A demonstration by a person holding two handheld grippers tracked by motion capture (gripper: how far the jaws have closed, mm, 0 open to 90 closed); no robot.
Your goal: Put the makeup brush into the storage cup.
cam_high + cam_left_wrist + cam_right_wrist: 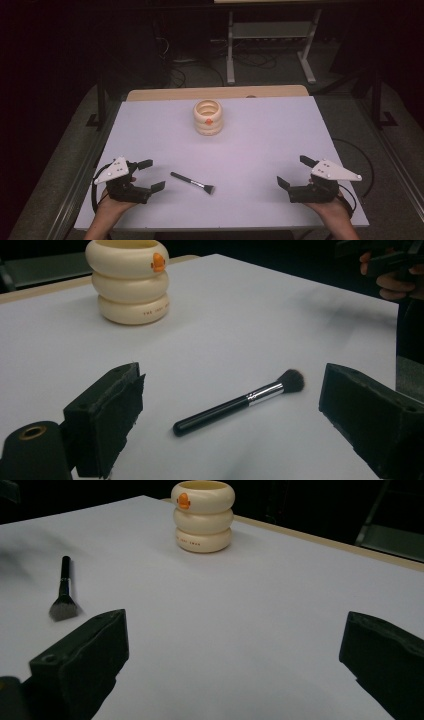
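Since the brush (192, 183) lies flat on the worktop (260, 140) just beside the left hand-held gripper (151, 175), that one is clearly the nearer; the right hand-held gripper (296, 171) sits well apart from the brush, on the far side of its bristles. Long axis of the brush runs slantwise: handle end points back toward the left hand-held gripper, bristle end away from it, toward the person's edge. In the left gripper view the brush (240, 402) sits between the two jaws and just ahead of them, not touching either. Both hand-held grippers have jaws spread wide, nothing between them. Cream ringed cup (208, 117) stands upright well beyond the brush, toward the far edge of the worktop. Likely next move is a short reach forward with the left, closing across the handle, though the exact gap to the handle is hard to judge.
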